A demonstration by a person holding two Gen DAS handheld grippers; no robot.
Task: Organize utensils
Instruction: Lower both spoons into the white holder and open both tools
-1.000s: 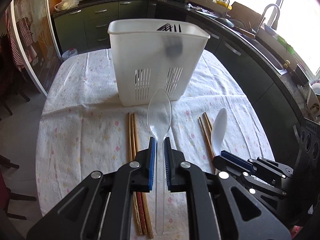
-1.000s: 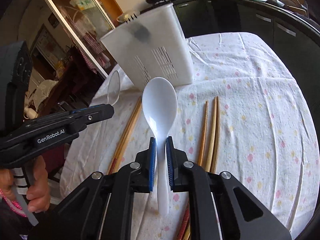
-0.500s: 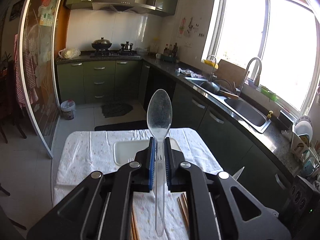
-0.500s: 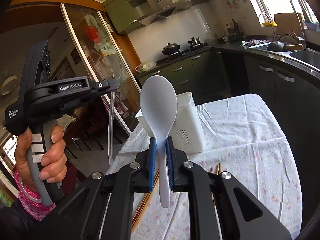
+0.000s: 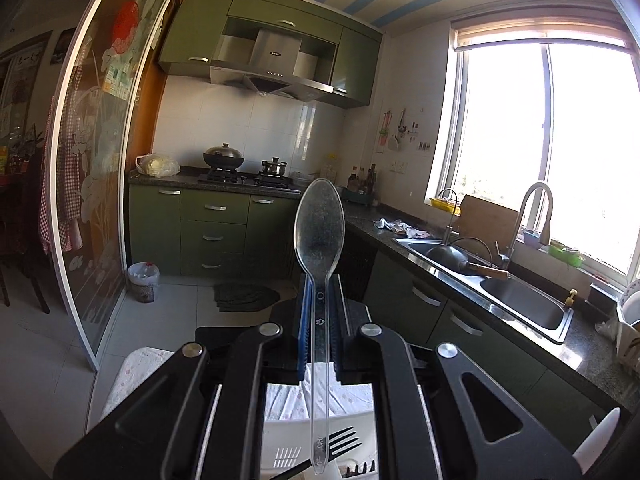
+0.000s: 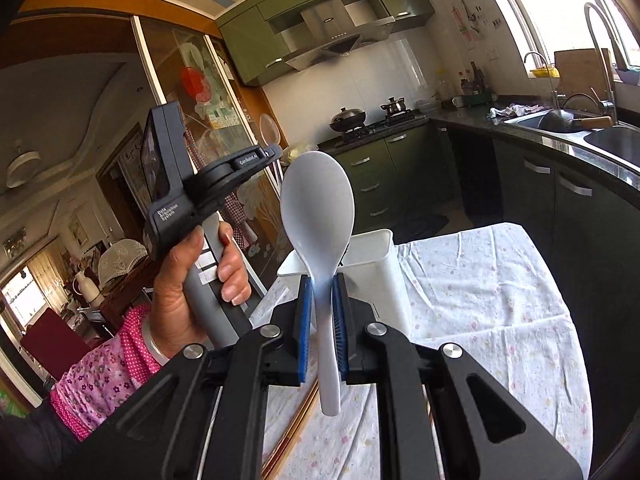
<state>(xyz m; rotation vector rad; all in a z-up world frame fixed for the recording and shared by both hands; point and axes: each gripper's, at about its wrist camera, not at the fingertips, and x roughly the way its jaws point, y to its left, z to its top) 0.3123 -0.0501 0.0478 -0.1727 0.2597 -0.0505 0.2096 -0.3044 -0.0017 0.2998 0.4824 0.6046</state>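
Note:
My left gripper [image 5: 320, 294] is shut on a clear plastic spoon [image 5: 320, 228], bowl pointing up and forward, handle hanging down between the blue pads. Under it I see the white utensil holder [image 5: 288, 434] with black forks [image 5: 342, 442] inside. My right gripper [image 6: 320, 292] is shut on a white plastic spoon [image 6: 318, 208], held high in front of the holder [image 6: 378, 264]. In the right wrist view a hand carries the left gripper [image 6: 272, 152] up at the left, with the clear spoon [image 6: 269, 130] sticking out above it.
A floral cloth covers the table [image 6: 488, 304]. Wooden chopsticks [image 6: 296, 424] lie on it below my right gripper. Dark green cabinets [image 5: 212, 228], a stove and a sink counter [image 5: 520, 300] run behind and to the right. A glass sliding door [image 5: 92, 200] stands at the left.
Both grippers have risen from the table with their spoons and tilted upward. The left one has moved forward over the holder, which now shows beneath it.

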